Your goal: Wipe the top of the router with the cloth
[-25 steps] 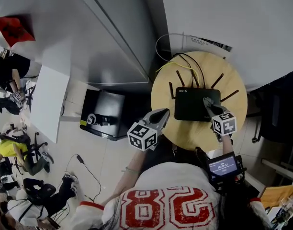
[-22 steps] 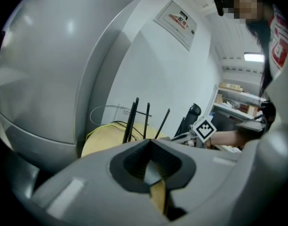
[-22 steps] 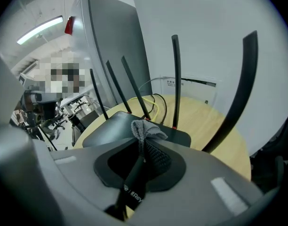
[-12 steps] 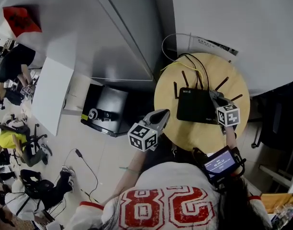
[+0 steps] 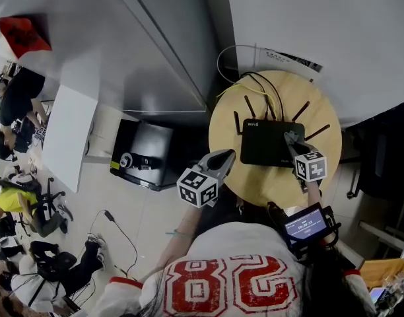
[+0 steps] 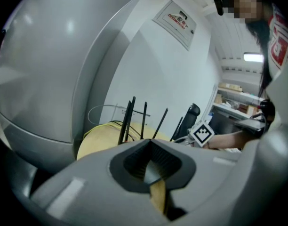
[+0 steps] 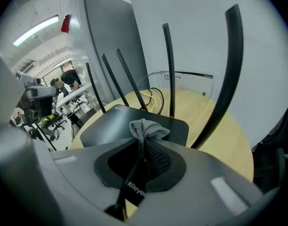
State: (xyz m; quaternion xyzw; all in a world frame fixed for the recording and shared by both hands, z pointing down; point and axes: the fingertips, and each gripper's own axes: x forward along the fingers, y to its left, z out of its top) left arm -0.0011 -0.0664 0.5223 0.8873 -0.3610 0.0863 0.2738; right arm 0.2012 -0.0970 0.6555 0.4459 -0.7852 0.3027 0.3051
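A black router (image 5: 268, 142) with several upright antennas lies on a round wooden table (image 5: 268, 183). My right gripper (image 5: 291, 139) is over the router's right part, shut on a grey cloth (image 7: 146, 128) that bunches out past the jaws onto the router's top (image 7: 120, 124). My left gripper (image 5: 223, 158) hangs off the table's left edge, jaws closed together with nothing between them. In the left gripper view the antennas (image 6: 132, 119) and table (image 6: 101, 142) lie ahead.
Black and yellow cables (image 5: 251, 84) run off the back of the router. A grey cabinet (image 5: 156, 58) and a white wall (image 5: 321, 25) stand behind the table. A black box (image 5: 144, 156) sits on the floor to the left.
My right gripper with the cloth slid right across the router's top, then came back left and nearer. The left gripper stayed put.
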